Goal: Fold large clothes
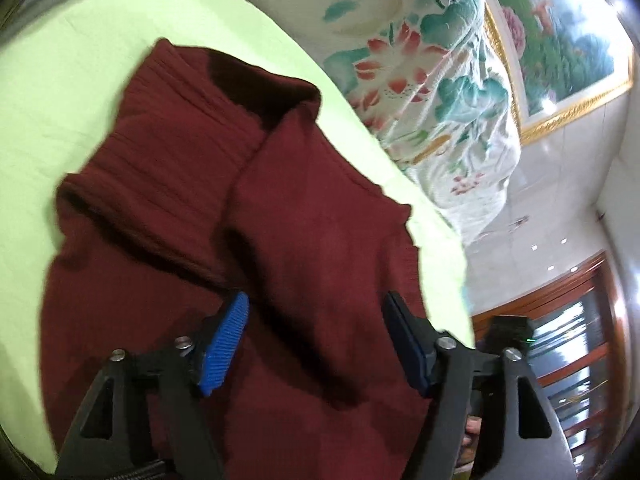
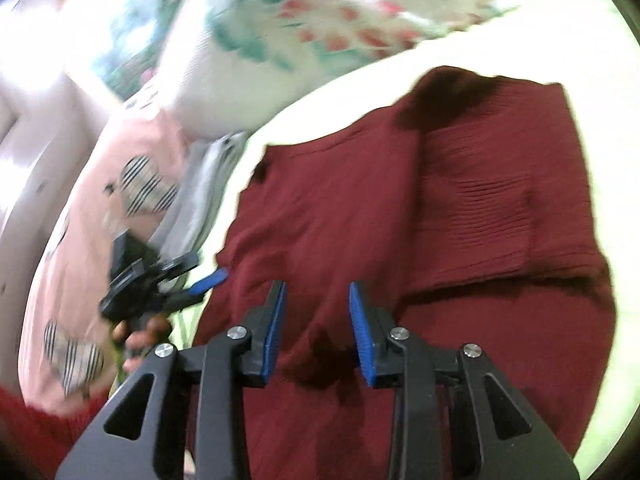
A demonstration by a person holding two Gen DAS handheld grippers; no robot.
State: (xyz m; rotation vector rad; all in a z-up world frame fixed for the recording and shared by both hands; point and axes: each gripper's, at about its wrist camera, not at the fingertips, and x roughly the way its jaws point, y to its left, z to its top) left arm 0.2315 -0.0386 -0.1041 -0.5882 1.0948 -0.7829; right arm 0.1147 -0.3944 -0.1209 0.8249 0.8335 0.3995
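A dark red ribbed knit garment [image 1: 304,216] lies folded on a light green sheet [image 1: 80,80], one folded layer overlapping another. My left gripper [image 1: 315,298] hovers over the garment's near part with its blue-padded jaws wide apart and nothing pressed between them. In the right wrist view the same garment [image 2: 440,200] fills the middle. My right gripper [image 2: 317,286] stands open just above it, its pads apart with only cloth below. The left gripper [image 2: 200,270] shows at the garment's left edge, held by a hand [image 2: 140,336].
A white quilt with a red and green flower print [image 1: 432,80] is heaped past the garment. A pink cloth with striped hearts [image 2: 120,200] lies at the left. A gold-framed painting [image 1: 560,40] and a wooden door [image 1: 580,320] stand beyond the bed.
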